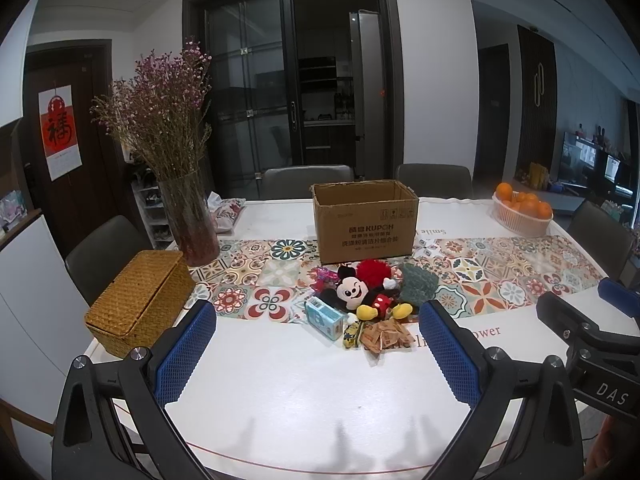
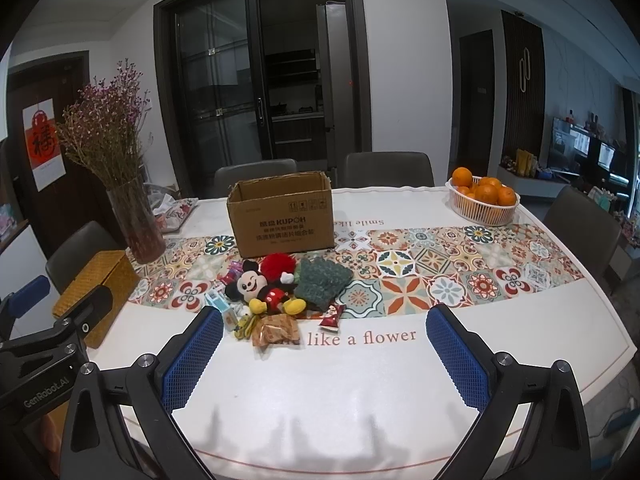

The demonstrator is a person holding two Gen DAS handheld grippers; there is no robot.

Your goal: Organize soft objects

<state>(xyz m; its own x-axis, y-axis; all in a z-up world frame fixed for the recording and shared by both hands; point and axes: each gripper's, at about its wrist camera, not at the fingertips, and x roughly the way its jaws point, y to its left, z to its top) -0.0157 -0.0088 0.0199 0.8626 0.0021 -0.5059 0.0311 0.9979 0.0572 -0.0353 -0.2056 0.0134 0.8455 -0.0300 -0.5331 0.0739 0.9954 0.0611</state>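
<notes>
A Mickey Mouse plush (image 1: 360, 294) (image 2: 266, 286) lies in a small pile on the table, with a red fluffy ball (image 1: 374, 271) (image 2: 278, 266) behind it and a green knitted piece (image 1: 416, 282) (image 2: 322, 282) to its right. A blue tissue pack (image 1: 325, 317) (image 2: 218, 306), brown snack packets (image 1: 386, 336) (image 2: 276, 330) and a red wrapper (image 2: 332, 316) lie around them. An open cardboard box (image 1: 364, 222) (image 2: 282, 216) stands just behind the pile. My left gripper (image 1: 318, 354) and right gripper (image 2: 324, 356) are both open and empty, above the near table edge, short of the pile.
A woven lidded basket (image 1: 138, 302) (image 2: 94, 292) sits at the left edge. A glass vase of dried flowers (image 1: 188, 220) (image 2: 136, 220) stands at back left. A white basket of oranges (image 1: 522, 208) (image 2: 482, 198) is at back right. Chairs surround the table.
</notes>
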